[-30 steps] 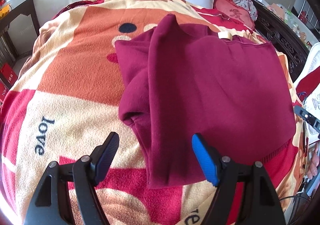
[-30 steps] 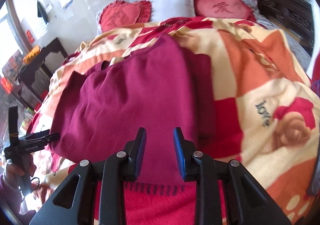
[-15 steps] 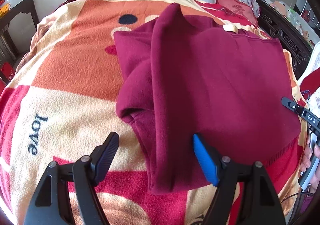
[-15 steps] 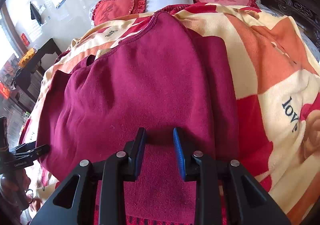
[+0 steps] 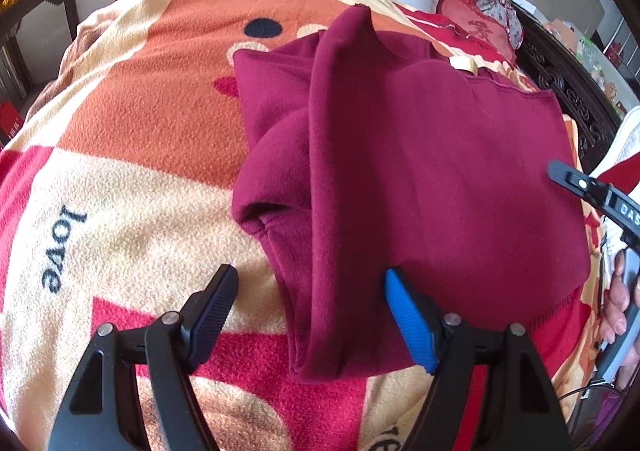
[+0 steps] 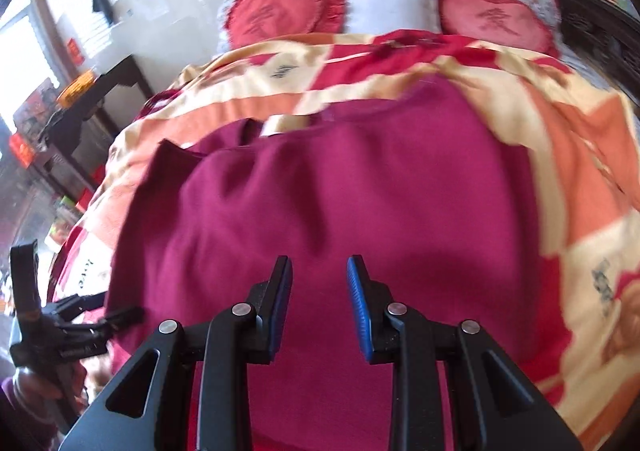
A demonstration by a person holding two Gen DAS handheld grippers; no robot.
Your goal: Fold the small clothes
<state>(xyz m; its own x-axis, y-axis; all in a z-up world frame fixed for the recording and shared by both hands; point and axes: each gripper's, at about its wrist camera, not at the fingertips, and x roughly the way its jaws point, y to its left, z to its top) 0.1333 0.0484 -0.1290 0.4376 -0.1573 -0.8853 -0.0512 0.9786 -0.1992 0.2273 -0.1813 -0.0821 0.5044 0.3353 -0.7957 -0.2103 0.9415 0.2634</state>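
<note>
Sweater (image 5: 420,171) btwn left tongs (image 5: 310,315)

Home bedroom, bed with fleece blanket (image 5: 140,99), heart cushions (image 6: 284,17), white pillow (image 6: 392,1)

1. The sweater (image 5: 432,179) lies on the blanket (image 5: 132,139).
2. The pillows (image 6: 390,7) sit behind the blanket.
3. The left gripper (image 5: 310,315) straddles the sweater's near fold.
4. The right gripper (image 6: 318,303) hovers over its near edge.
</note>
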